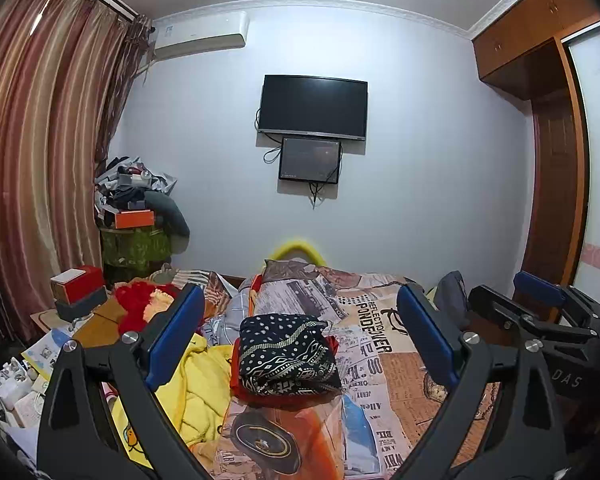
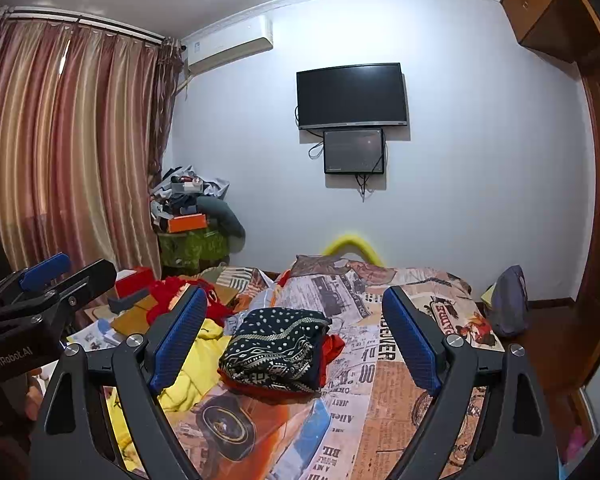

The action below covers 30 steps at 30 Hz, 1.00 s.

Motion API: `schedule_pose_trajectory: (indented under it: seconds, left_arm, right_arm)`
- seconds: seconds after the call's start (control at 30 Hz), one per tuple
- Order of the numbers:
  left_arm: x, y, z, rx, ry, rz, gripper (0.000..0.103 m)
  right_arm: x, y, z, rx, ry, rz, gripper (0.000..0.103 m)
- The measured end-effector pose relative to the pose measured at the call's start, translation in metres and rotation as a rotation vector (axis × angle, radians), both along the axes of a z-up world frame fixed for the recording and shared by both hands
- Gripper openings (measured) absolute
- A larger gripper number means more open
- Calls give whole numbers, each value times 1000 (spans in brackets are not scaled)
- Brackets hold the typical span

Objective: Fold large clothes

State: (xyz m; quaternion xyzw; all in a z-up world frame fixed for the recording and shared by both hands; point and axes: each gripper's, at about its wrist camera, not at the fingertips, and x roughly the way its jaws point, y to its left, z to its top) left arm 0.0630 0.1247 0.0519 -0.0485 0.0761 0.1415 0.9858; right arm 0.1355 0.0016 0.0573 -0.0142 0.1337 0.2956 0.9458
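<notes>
- Both claws are hovering above the near end of the bed, spread wide and gripping nothing: the left claw [image 1: 300, 336] and the right claw [image 2: 294, 334] are each framing the same bit of bedding between their blue pads.
- Lying straight ahead of both claws is a folded dark patterned garment [image 1: 286, 354], sitting on top of a folded red piece [image 2: 334, 344]; its long axis is running roughly left to right across the bed.
- Crumpled just to the left of that stack is a yellow garment [image 1: 192, 392], not yet folded and likely the next piece to work on; it is lying down and to the left of both claws, so the left claw looks nearer to it.
- Covering the bed is a newspaper-print bedspread [image 1: 380, 360], rumpled toward the far side.
- Farther off, a dark television [image 1: 312, 106] is hanging on the far wall, with striped curtains [image 1: 40, 140] filling the left side.
</notes>
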Motion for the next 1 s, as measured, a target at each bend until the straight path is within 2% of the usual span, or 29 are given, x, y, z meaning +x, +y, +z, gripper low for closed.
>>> schedule_pose_trajectory:
  seconds: [1.0]
  left_arm:
    - [2,4,-9,-32,22,-2,102]
  right_arm:
    - [-2,-4,4,5,20,0,88]
